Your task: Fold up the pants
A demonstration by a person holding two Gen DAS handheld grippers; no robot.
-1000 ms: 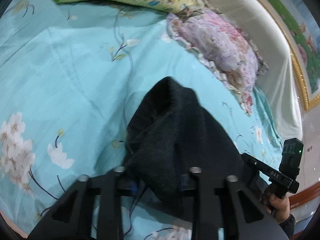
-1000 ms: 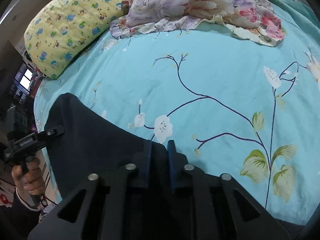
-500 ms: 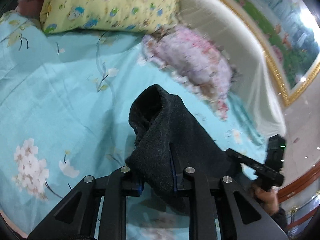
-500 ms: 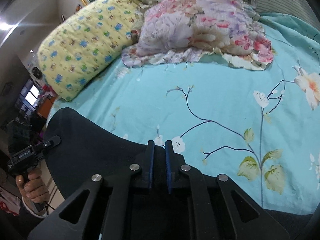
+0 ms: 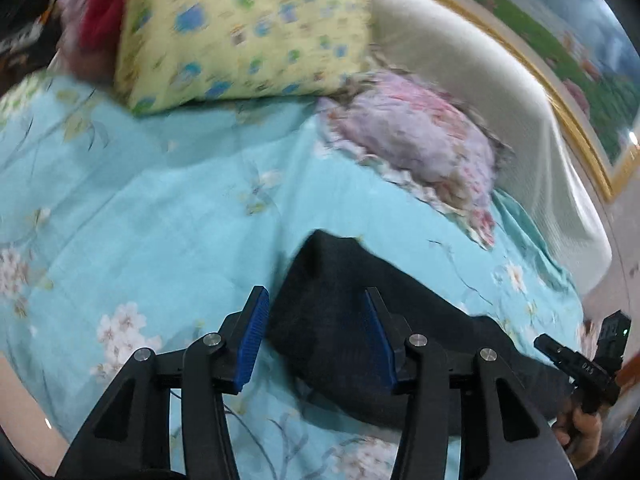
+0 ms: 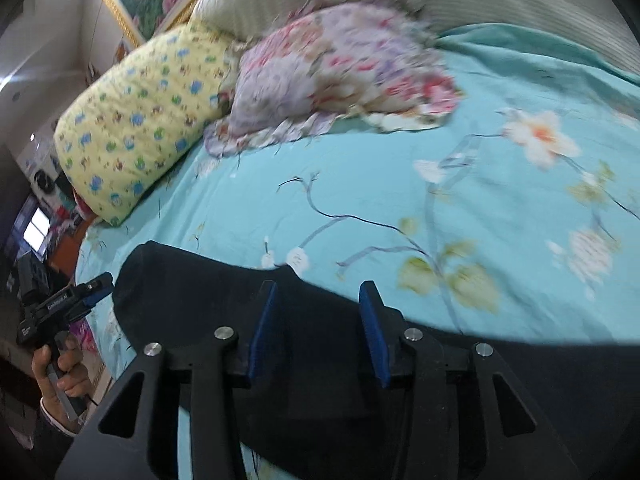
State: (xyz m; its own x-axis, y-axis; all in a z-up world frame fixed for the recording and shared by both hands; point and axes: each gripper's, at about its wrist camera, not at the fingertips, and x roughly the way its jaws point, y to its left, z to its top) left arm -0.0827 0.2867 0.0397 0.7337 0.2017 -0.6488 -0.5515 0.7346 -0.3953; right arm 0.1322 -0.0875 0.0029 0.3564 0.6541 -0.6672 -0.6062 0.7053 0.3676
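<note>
Both tongs — left tongs [image 5: 314,336] and right tongs [image 6: 318,330] — have just been opening and now stand apart, gripping nothing. Your pants [image 5: 360,304] lie folded on the bed [image 5: 160,216]; judge whether another fold remains.

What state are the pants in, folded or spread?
Folded: the dark pants lie as a compact doubled-over slab on the bedspread, no fingers pinching them.

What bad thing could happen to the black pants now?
Both grippers have just been opening, and the left gripper and right gripper no longer pinch the pants. The fresh fold might spring back or lie crooked. A blue pad pulling away could also snag the cloth and drag it across the bedspread.
</note>
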